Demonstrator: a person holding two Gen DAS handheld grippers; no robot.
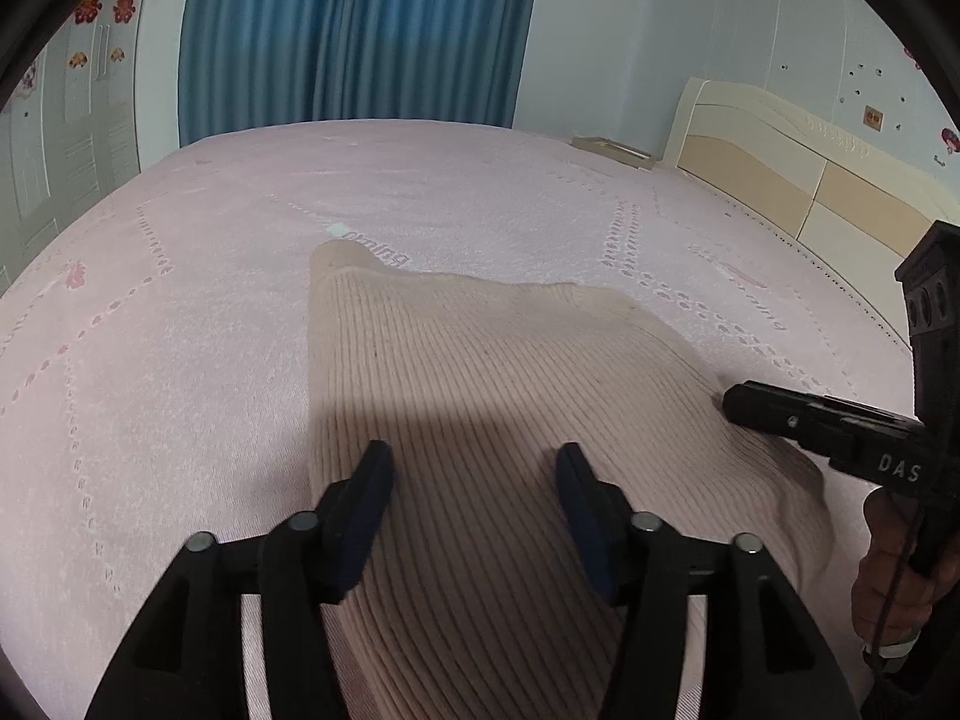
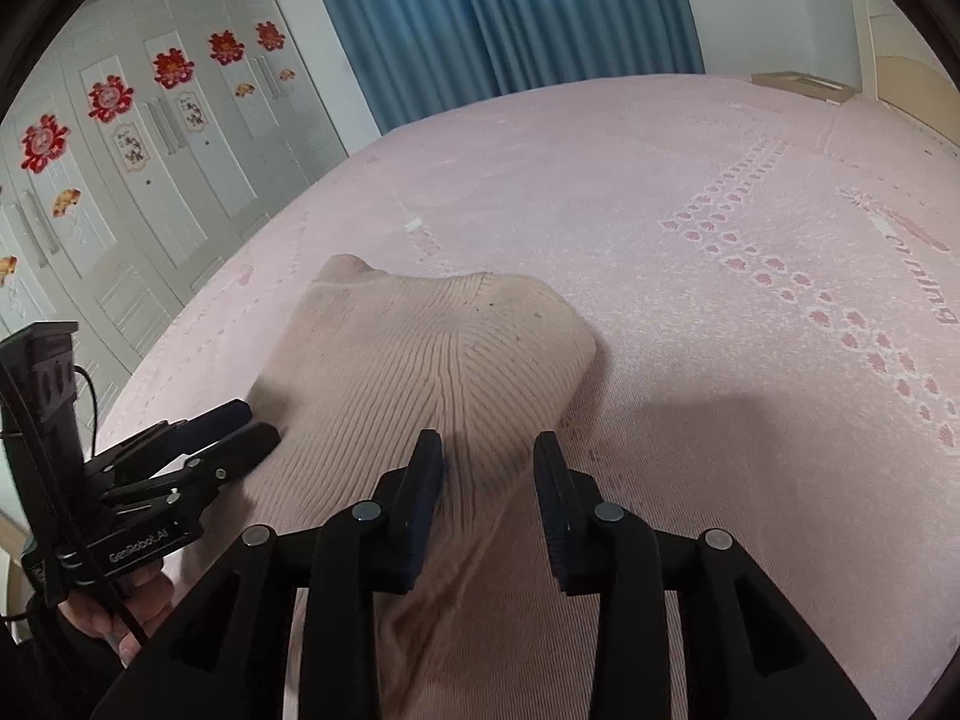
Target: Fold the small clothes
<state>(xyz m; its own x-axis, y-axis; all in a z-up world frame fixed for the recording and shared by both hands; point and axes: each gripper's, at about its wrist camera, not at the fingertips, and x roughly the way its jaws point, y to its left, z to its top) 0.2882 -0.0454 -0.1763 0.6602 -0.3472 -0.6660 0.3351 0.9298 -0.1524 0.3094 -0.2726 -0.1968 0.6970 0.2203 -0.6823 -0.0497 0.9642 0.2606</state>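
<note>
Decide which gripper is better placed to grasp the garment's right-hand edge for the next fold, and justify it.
Right, probably. The right gripper hangs open directly over that edge of the beige ribbed garment; the left gripper, also open, hangs over the opposite side.

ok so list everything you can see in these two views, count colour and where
ribbed knit garment: one, pale beige-pink, lying on the bed in front of both tools
bed cover: one, pink with a darker pink print, spread over the whole bed
curtain: one, blue, behind the far edge of the bed
headboard: one, cream and tan, at the right end of the bed
wardrobe: one, white doors, left of the bed
door decorations: several, red, stuck on the wardrobe doors
left tool: one, black, open, over the near part of the garment
right tool: one, black, open, over the garment's right edge
hand: one, gripping the left tool's handle
</note>
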